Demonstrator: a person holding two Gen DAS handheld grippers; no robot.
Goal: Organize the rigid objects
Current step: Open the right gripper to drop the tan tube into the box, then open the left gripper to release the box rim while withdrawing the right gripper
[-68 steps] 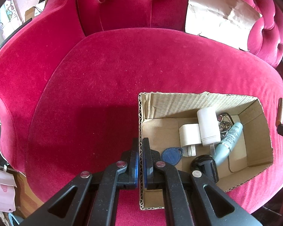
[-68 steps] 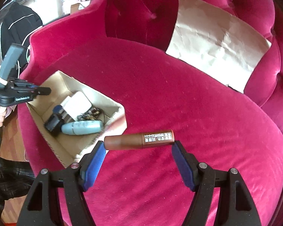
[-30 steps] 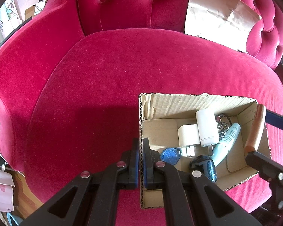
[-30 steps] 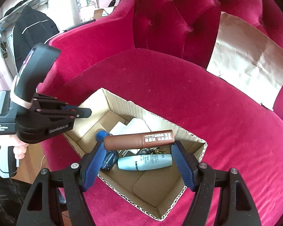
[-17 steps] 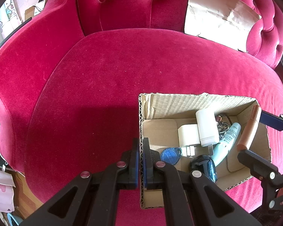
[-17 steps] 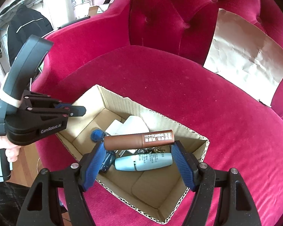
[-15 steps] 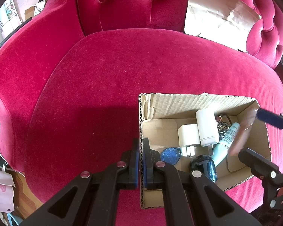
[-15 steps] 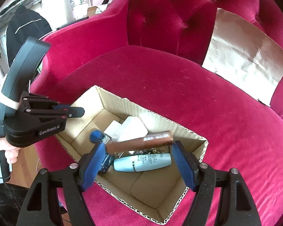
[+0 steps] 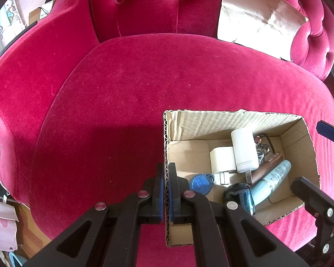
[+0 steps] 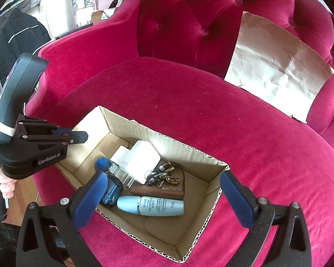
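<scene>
An open cardboard box (image 9: pixel 211 122) (image 10: pixel 144 134) sits on the red velvet seat. My left gripper (image 9: pixel 166 178) (image 10: pixel 78 135) is shut on the box's left wall. Above the box my right gripper (image 10: pixel 162 175) (image 9: pixel 310 154) is opening its jaws wide, with nothing between them. A brown tube (image 10: pixel 158 192) (image 9: pixel 267 166) lies loose in the box beside a light blue tube (image 10: pixel 151 205). Also inside are two white chargers (image 10: pixel 142 158), a blue key fob (image 9: pixel 201 183), a dark blue bottle (image 10: pixel 112 191) and a bunch of keys (image 10: pixel 167 173).
A creased sheet of brown paper (image 10: pixel 276 71) leans against the tufted backrest at the right. The sofa's armrest (image 9: pixel 22 77) rises on the left. A person's hand (image 10: pixel 7 184) holds the left gripper's handle. Floor and clutter lie beyond the seat's front edge.
My right gripper carried the brown tube over the box, then spread its jaws; the tube dropped and now lies in the box. The left gripper has kept its hold on the wall.
</scene>
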